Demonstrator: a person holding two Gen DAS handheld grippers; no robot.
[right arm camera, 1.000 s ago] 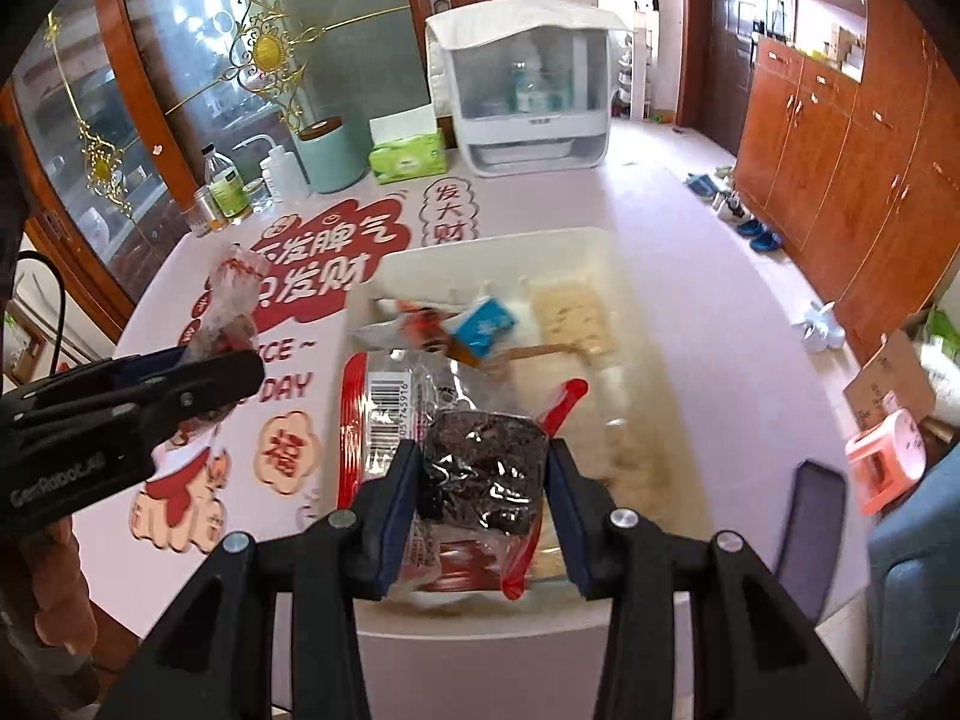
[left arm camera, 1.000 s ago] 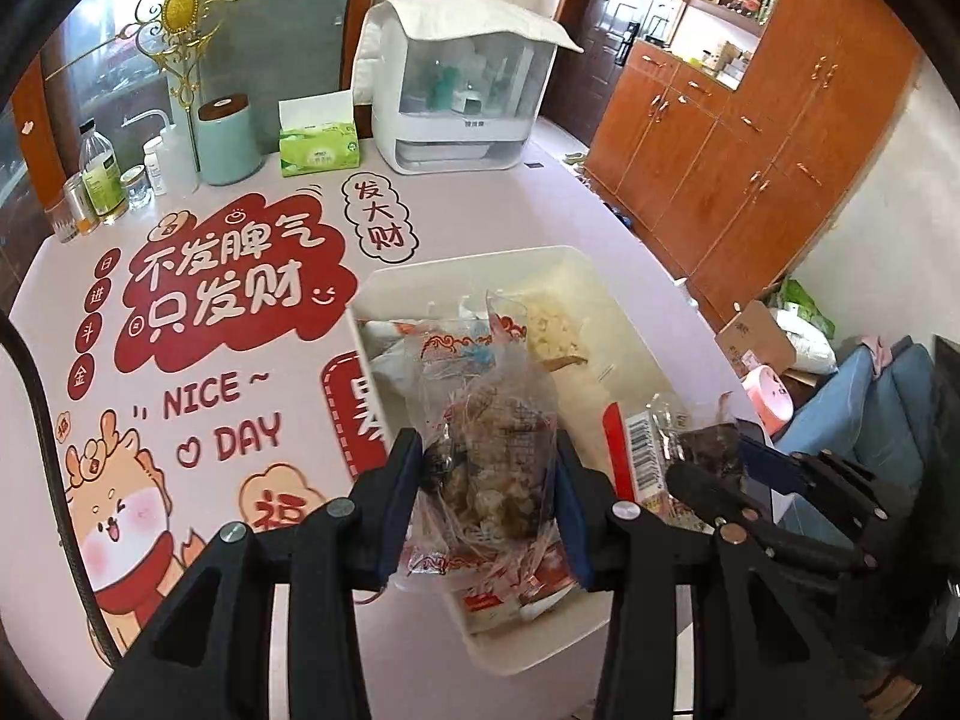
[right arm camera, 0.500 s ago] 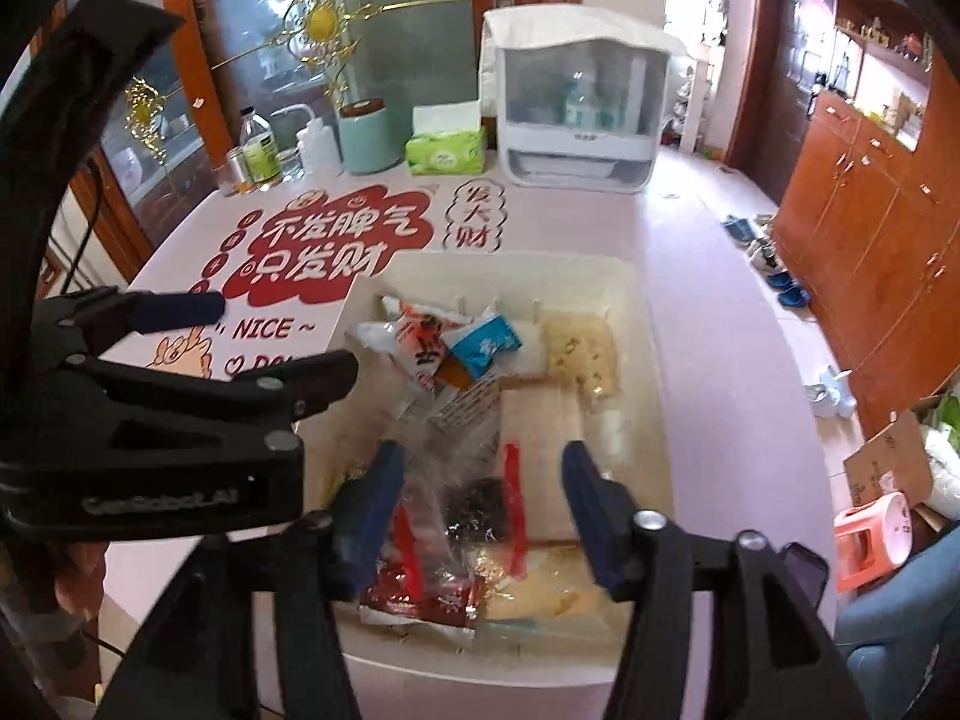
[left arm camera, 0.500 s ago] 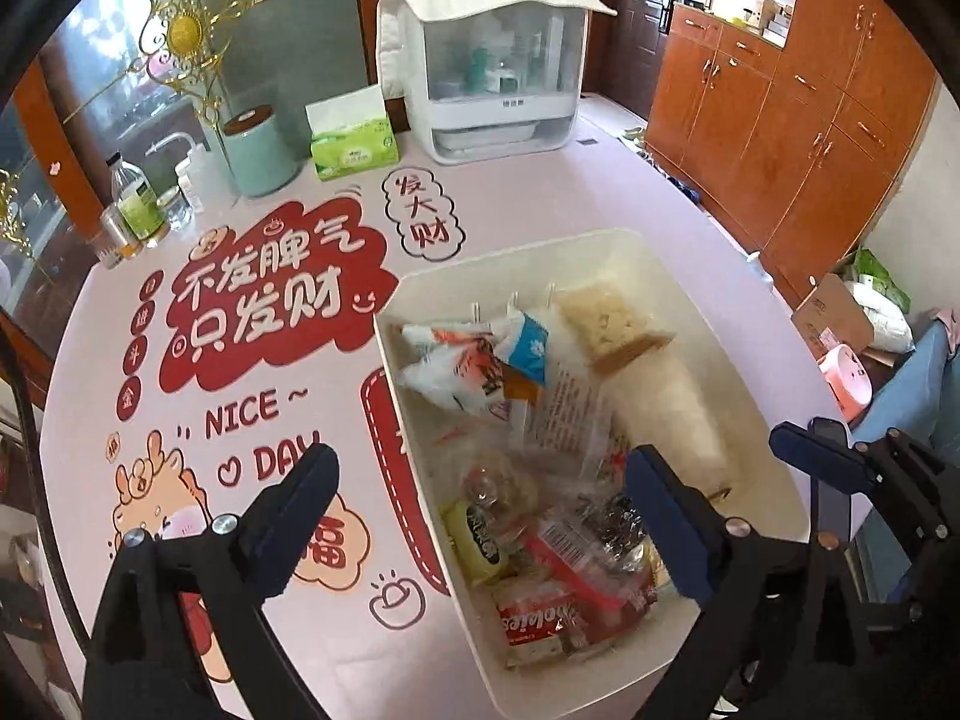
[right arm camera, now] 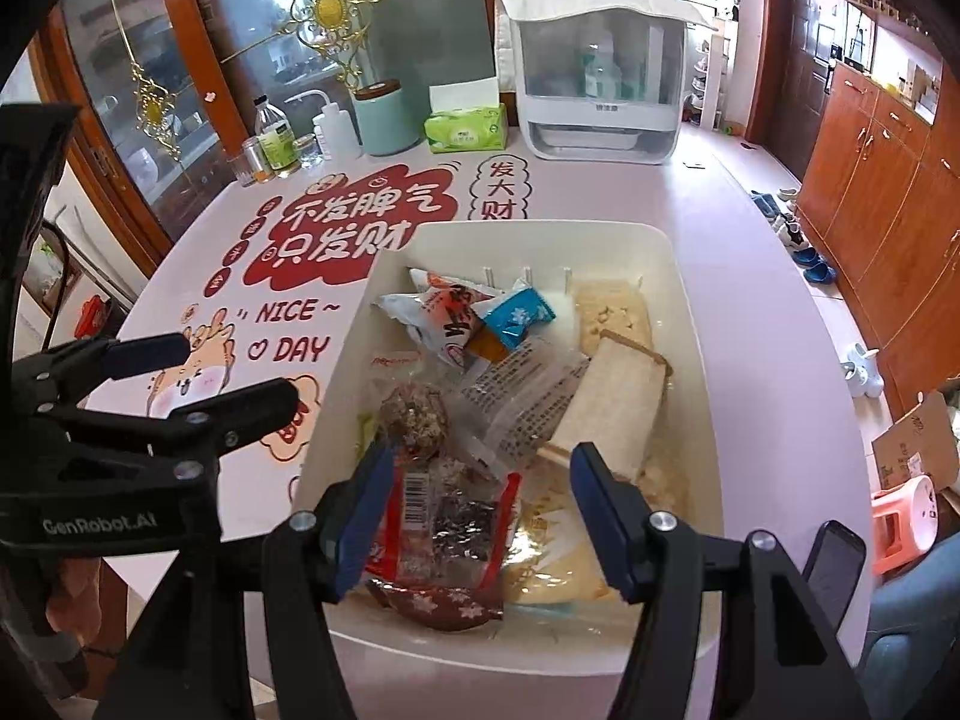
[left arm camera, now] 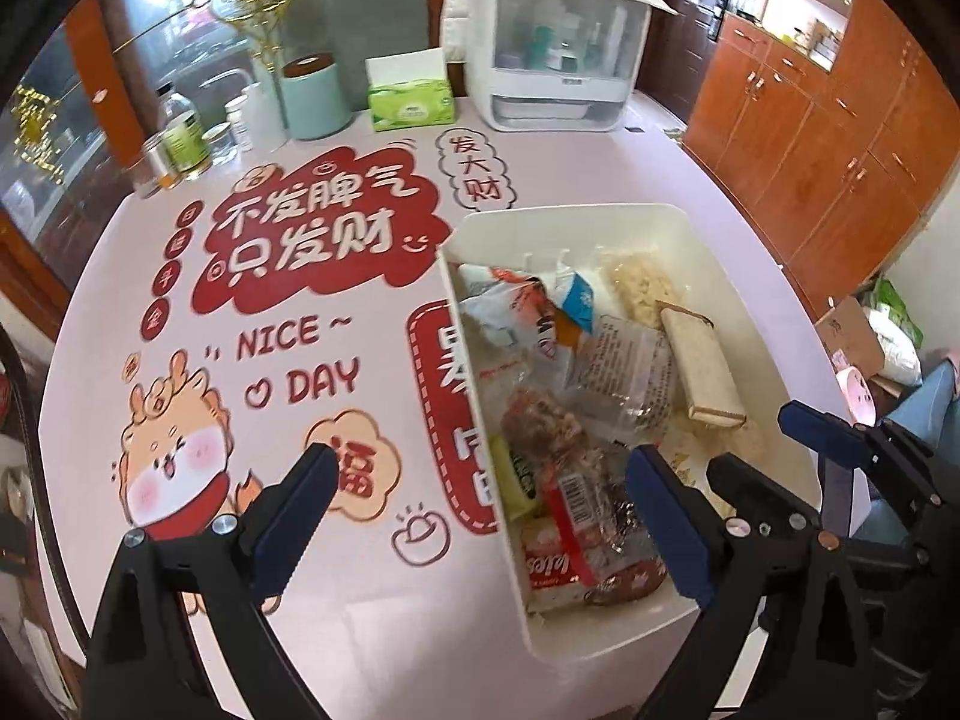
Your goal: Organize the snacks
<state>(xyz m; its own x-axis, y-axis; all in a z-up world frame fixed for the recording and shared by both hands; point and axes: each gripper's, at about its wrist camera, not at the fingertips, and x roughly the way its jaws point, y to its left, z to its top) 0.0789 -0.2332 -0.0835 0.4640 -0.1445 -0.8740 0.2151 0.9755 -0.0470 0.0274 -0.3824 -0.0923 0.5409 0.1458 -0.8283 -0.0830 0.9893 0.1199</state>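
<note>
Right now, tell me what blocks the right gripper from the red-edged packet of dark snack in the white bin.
Nothing visible: the right gripper is open directly over the red-edged packet, lying on top at the white plastic bin's near end.

**A lived-in family home, dining area**

The tabletop (right arm camera: 750, 312) wears a pink cover printed with festive red greetings and a cartoon animal. At its far edge stand a green tissue pack (right arm camera: 467, 127), a mint canister (right arm camera: 386, 119), small bottles (right arm camera: 276, 141) and a covered white dish cabinet (right arm camera: 600, 84). Behind them rises a glass display cabinet (right arm camera: 198, 60) with gilt ornaments. Warm wooden wall cupboards (right arm camera: 882, 180) line the right side, shoes (right arm camera: 804, 246) lie on the floor beside them, and a pink plastic stool (right arm camera: 903, 516) and a cardboard box (right arm camera: 918, 444) sit nearby.
</note>
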